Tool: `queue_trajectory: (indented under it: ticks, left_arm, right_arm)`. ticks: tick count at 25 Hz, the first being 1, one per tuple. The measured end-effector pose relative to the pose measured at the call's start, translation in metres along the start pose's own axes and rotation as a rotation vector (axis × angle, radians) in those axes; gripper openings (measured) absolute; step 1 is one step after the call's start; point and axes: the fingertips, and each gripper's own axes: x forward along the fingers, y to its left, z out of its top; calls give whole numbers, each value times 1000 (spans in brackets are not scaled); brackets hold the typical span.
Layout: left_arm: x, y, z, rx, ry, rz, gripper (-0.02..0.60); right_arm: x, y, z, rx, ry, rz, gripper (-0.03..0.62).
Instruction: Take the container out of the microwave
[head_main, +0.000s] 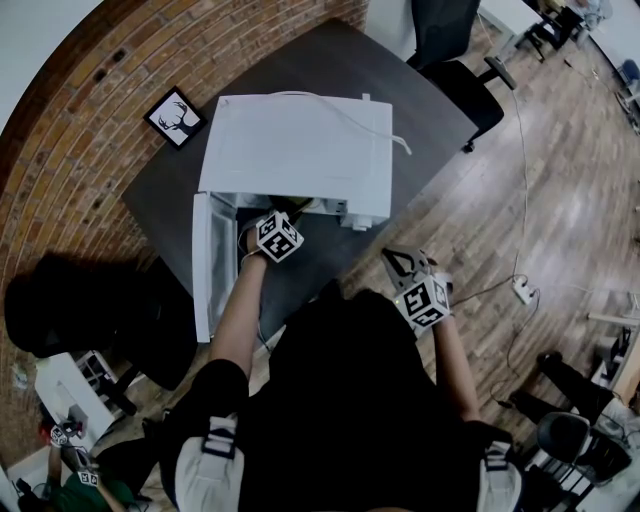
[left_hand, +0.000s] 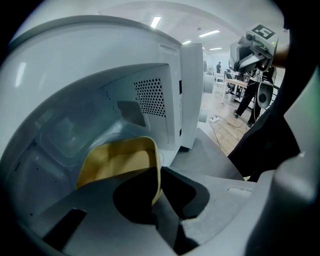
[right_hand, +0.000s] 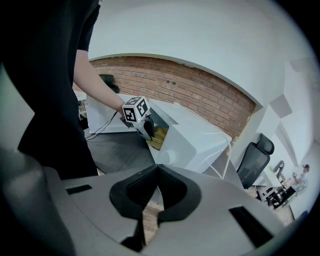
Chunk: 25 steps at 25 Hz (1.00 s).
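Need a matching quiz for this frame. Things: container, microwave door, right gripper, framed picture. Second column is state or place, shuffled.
Things
1. container
2. microwave door
3. right gripper
4. framed picture

States and places
A. swung open
B. lying on the desk near the brick wall
C. shut and empty, held off to the side of the microwave
D. inside the microwave, rim pinched by the left gripper

Pairs: 1-D, 2-A, 3-C, 4-B
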Motion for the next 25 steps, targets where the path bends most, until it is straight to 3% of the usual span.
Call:
queue_trajectory:
  ticks: [12, 25]
  left_arm:
    - [-4, -1, 4, 25, 8, 27, 25]
    - [-26, -26, 14, -38, 0, 80, 26]
  right_arm:
    - [-6, -4, -6, 21, -20, -4, -2]
    - [-12, -10, 10, -63, -63, 74, -2]
